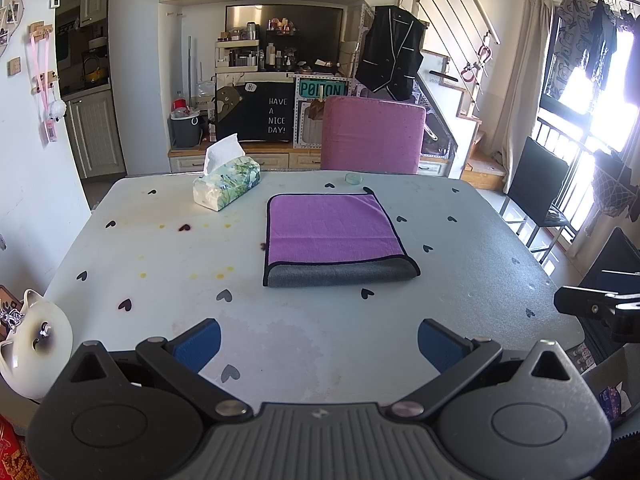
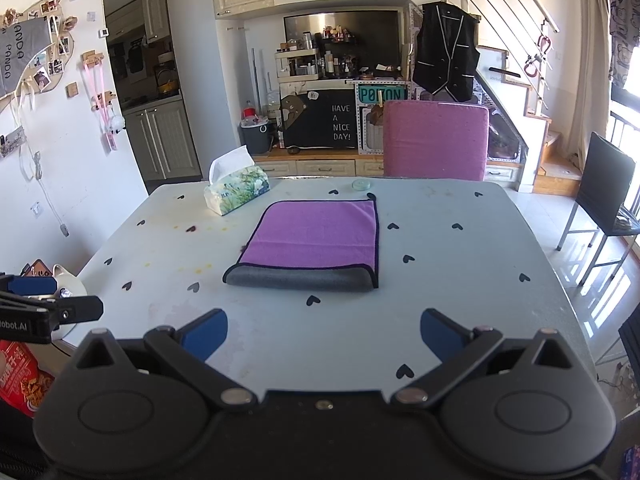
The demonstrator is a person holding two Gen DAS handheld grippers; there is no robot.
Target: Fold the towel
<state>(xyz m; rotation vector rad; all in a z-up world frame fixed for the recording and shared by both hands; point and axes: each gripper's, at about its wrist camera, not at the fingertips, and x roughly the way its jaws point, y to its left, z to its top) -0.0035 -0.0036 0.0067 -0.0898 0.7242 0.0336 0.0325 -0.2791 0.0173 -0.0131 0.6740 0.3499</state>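
Observation:
A purple towel (image 1: pixel 334 228) with a black hem lies folded on the pale table (image 1: pixel 160 248), its grey underside showing along the near edge. It also shows in the right wrist view (image 2: pixel 316 236). My left gripper (image 1: pixel 318 344) is open and empty, held above the near part of the table, well short of the towel. My right gripper (image 2: pixel 324 338) is open and empty too, at about the same distance from the towel. The left gripper's side shows at the left edge of the right wrist view (image 2: pixel 48 312).
A tissue box (image 1: pixel 226 184) stands at the table's far left, a small glass dish (image 1: pixel 354 178) at the far edge. A pink chair (image 1: pixel 372 134) stands behind the table. A white cat-shaped pot (image 1: pixel 36 340) sits at the near left corner. Black chairs (image 2: pixel 608 196) stand at the right.

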